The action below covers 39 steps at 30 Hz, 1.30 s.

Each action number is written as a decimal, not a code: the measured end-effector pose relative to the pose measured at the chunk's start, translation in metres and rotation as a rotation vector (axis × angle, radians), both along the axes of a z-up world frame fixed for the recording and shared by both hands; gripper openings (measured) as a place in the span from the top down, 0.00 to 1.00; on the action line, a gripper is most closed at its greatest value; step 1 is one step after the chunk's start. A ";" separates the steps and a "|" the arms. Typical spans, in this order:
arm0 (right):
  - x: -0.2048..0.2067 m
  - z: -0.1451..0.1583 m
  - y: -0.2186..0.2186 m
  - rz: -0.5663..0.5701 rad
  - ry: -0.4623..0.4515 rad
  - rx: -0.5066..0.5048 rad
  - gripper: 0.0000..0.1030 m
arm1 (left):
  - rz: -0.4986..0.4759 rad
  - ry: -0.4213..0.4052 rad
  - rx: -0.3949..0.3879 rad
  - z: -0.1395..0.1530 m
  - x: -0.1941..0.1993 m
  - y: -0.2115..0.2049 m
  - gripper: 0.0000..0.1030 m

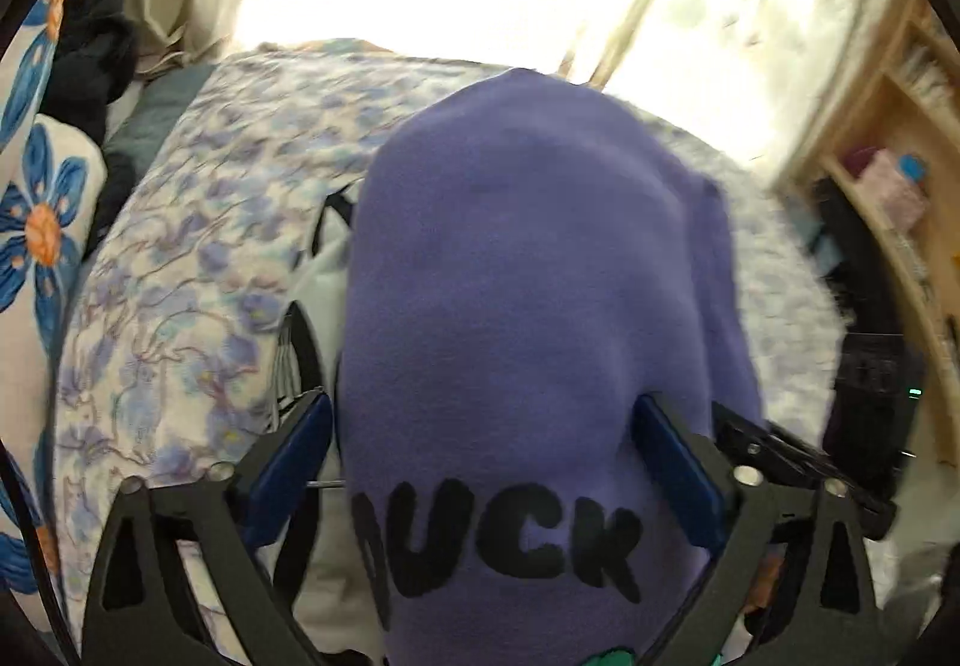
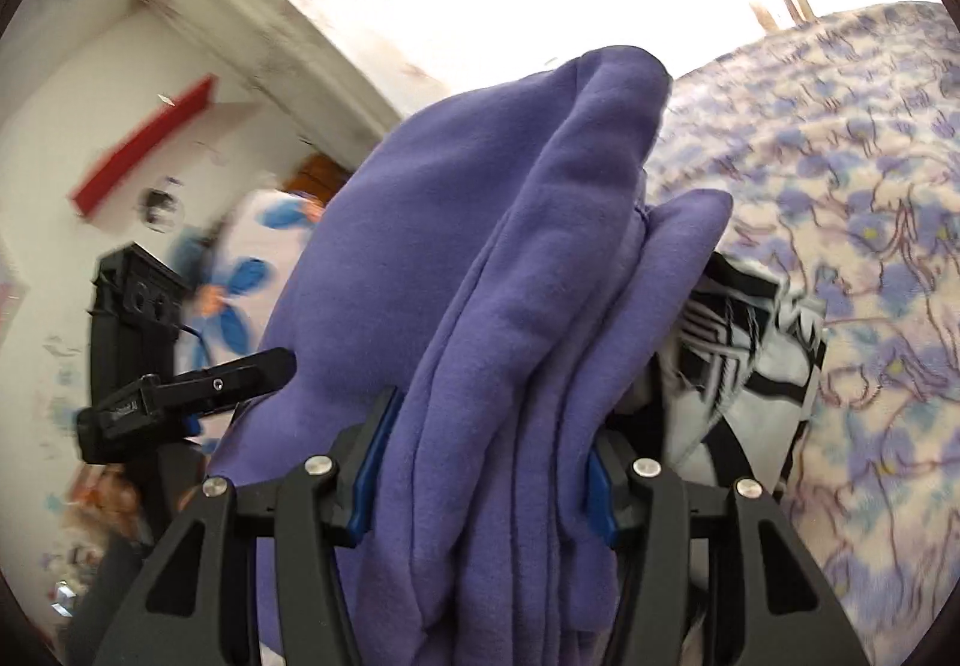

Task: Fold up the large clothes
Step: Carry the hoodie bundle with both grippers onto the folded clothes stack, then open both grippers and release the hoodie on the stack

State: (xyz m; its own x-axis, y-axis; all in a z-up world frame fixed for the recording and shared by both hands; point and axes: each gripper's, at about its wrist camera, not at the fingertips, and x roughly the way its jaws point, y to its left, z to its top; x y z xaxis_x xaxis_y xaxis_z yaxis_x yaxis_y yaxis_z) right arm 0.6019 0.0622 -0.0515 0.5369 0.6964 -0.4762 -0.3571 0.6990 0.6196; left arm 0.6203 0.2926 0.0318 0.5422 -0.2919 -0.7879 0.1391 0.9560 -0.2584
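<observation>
left wrist view: nearest the lens, the left gripper (image 1: 483, 462) has its black, blue-padded fingers (image 1: 675, 477) spread very wide, with the folded purple fleece sweatshirt (image 1: 528, 270) filling the gap between them. the right pad lies against the cloth, the left pad sits at its edge; whether they squeeze it i cannot tell. black printed letters (image 1: 498, 540) cross the cloth close to the lens. just left of the sweatshirt and partly behind it lies a white garment with black lines (image 1: 318, 270), on the bed with a pale, blue-flowered fleece cover (image 1: 198, 222). farther left are a white pillow with large blue and orange flowers (image 1: 42, 222) and a dark bundle of clothing (image 1: 90, 60). to the right stands a light wooden shelf unit (image 1: 900, 138), and beyond the bed hang bright pale curtains (image 1: 750, 6).

right wrist view: the right gripper (image 2: 483, 477) stands about half open, its blue pads pressed on both sides of the thick stacked folds of the sweatshirt, which rises past the fingers and hides much of the room. just right of it the white and black garment lies on the bed cover. at left, the other gripper's black body (image 2: 180, 396) shows beside the sweatshirt, with a white wall and a red strip (image 2: 144, 150) behind.
</observation>
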 end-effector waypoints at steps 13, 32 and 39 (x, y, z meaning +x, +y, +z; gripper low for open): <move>-0.052 0.032 -0.009 -0.073 -0.162 -0.330 0.28 | 0.066 -0.163 0.075 0.007 -0.047 -0.010 0.05; -0.095 0.026 0.039 -0.041 -0.108 -0.631 0.98 | 0.038 -0.175 0.365 0.007 -0.107 -0.064 0.56; -0.136 0.063 0.025 -0.002 -0.064 -0.570 0.98 | 0.112 -0.145 0.297 0.030 -0.136 -0.063 0.52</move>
State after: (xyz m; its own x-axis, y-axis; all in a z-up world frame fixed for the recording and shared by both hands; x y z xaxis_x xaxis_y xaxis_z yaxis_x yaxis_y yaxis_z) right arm 0.4662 0.0871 0.0119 0.5778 0.3377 -0.7430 -0.3797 0.9171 0.1215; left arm 0.4842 0.2295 0.0621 0.6704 0.0062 -0.7420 0.0441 0.9979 0.0482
